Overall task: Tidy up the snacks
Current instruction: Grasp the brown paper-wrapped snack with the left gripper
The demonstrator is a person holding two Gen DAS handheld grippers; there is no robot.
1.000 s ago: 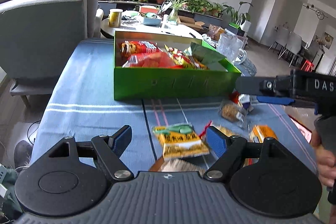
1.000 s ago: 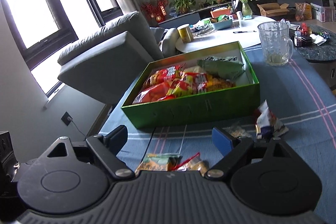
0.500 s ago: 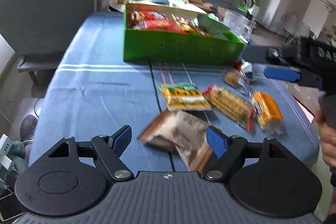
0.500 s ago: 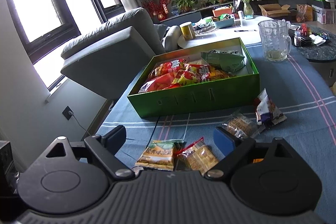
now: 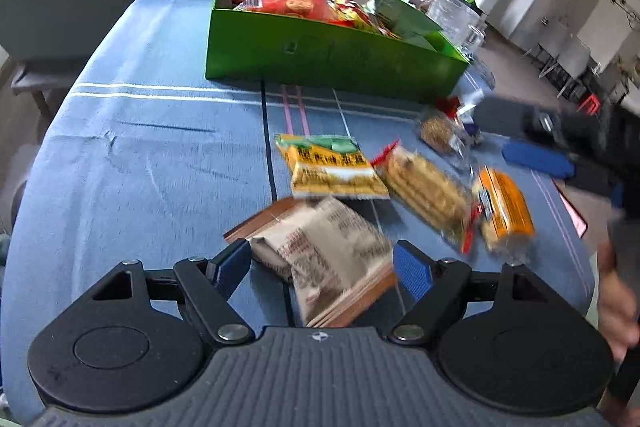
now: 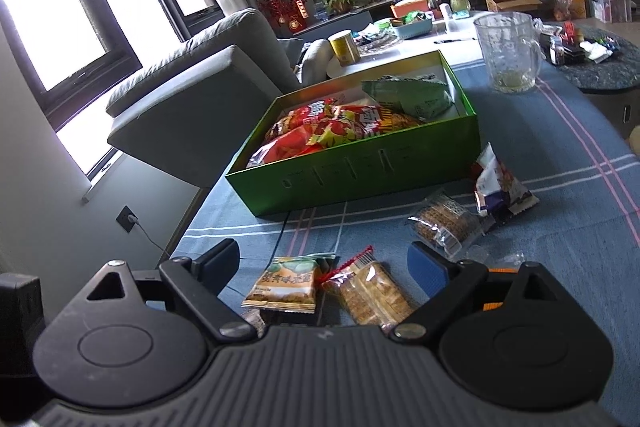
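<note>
A green box (image 5: 320, 55) holding red, yellow and green snack bags stands at the far side of the blue tablecloth (image 5: 140, 155). My left gripper (image 5: 322, 267) is open, low over a brown-and-beige packet (image 5: 332, 251) that lies between its fingers without being pressed. Beyond it lie a yellow packet (image 5: 332, 171), a clear cracker packet (image 5: 424, 187) and an orange packet (image 5: 506, 211). My right gripper (image 6: 322, 265) is open and holds nothing, hovering above the yellow packet (image 6: 286, 283) and the cracker packet (image 6: 368, 291). The green box (image 6: 360, 179) lies ahead of it.
A small clear biscuit pack (image 6: 442, 223) and a white-and-red bag (image 6: 500, 183) lie right of the box. A glass jug (image 6: 510, 55) stands at the far right. A grey armchair (image 6: 200, 95) sits left of the table. A person's hand (image 5: 616, 291) is at the right edge.
The left gripper has tipped downward and sunk toward the table, so the brown-and-beige packet now lies between its fingers. The right view shows more of the near packets; its jaws are unchanged.
</note>
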